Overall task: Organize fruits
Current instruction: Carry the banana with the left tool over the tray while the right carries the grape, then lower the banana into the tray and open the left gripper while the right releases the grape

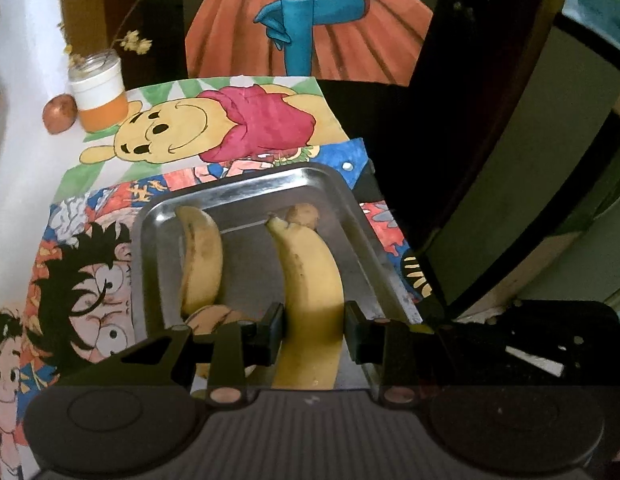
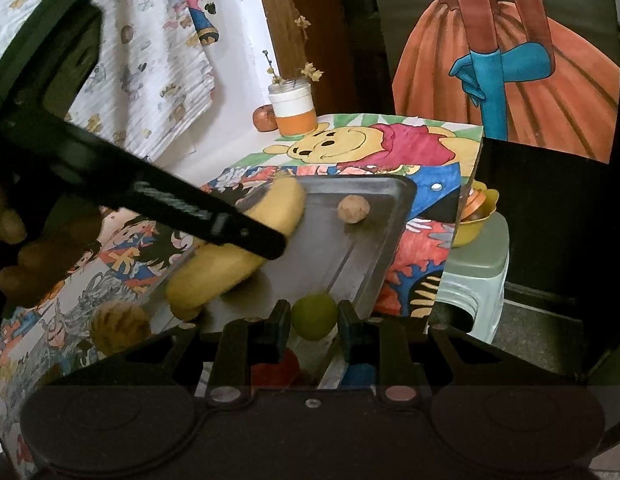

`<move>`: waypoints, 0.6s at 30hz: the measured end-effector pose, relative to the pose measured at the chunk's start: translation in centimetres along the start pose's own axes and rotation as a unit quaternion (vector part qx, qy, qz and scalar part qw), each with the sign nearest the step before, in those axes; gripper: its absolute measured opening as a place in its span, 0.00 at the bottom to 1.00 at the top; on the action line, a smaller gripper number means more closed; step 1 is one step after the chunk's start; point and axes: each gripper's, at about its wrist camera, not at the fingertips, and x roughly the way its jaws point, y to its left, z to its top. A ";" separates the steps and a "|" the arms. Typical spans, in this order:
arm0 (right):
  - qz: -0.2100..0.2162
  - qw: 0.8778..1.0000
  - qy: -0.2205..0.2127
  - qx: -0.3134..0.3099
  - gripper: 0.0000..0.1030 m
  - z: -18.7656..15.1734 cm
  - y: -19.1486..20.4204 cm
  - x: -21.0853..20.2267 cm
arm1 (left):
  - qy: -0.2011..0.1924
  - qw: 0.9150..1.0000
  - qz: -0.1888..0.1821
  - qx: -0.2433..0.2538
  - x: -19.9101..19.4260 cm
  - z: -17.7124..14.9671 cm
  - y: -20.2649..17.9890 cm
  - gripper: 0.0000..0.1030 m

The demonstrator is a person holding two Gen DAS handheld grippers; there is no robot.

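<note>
A steel tray [image 1: 250, 268] lies on a table covered with cartoon drawings. My left gripper [image 1: 314, 320] is shut on a yellow banana [image 1: 310, 272], holding it just over the tray's right half. A second banana [image 1: 202, 256] lies in the tray's left half, and a small brown round fruit [image 1: 304, 216] sits in the far corner. A striped orange-brown fruit [image 1: 216, 318] shows under the left finger. In the right wrist view my right gripper [image 2: 314, 320] is shut on a green round fruit [image 2: 314, 314] at the tray's [image 2: 342, 248] near edge. The left gripper [image 2: 266, 242] and a hand [image 2: 14, 248] reach in from the left.
A white-and-orange jar [image 1: 98, 92] with dried flowers and a reddish-brown round fruit [image 1: 60, 114] stand at the table's far corner. A yellow bowl [image 2: 476, 220] sits on a plastic stool [image 2: 474, 280] beyond the table's right edge. Something red [image 2: 276, 366] lies below my right fingers.
</note>
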 end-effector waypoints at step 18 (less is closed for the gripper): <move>-0.035 0.999 -0.002 -0.026 0.27 -0.5 1.3 0.4 | 0.023 1.000 0.020 -0.007 3.3 0.3 0.4 0.34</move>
